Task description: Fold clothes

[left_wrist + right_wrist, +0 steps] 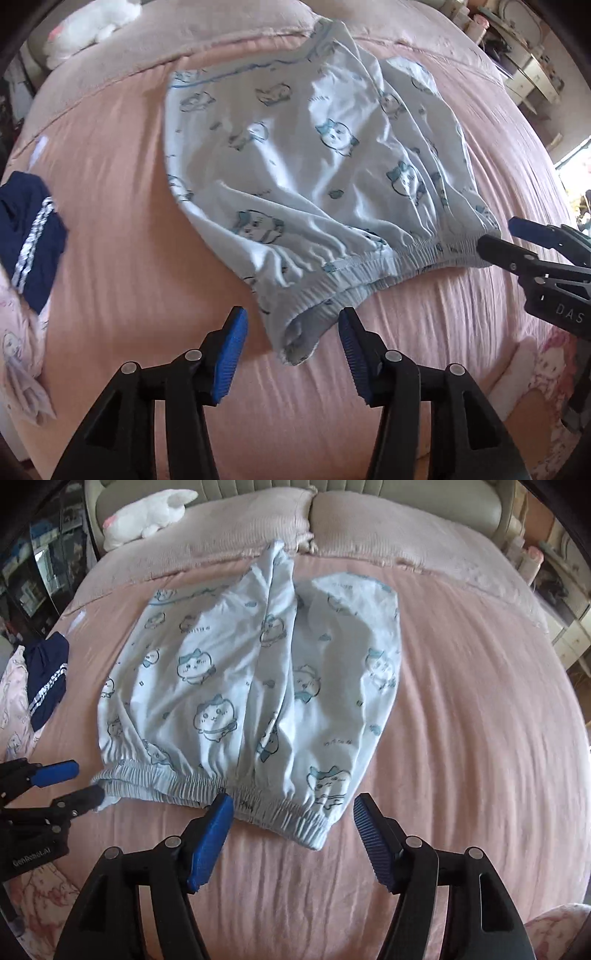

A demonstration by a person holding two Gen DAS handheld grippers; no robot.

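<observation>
Daylight fills both views, bright and soft, coming from the right, where a window (576,162) blows out white in the left wrist view. The pale shorts (314,177) glare on their raised folds, with soft grey shadows in the creases. The bed (461,720) is evenly lit. Both pictures bulge strongly, fisheye-fashion, with dark corners cut off by the lens rim. The left wrist view is slightly smeared, its print fuzzy; the right wrist view is sharper. Edges are soft in both.
</observation>
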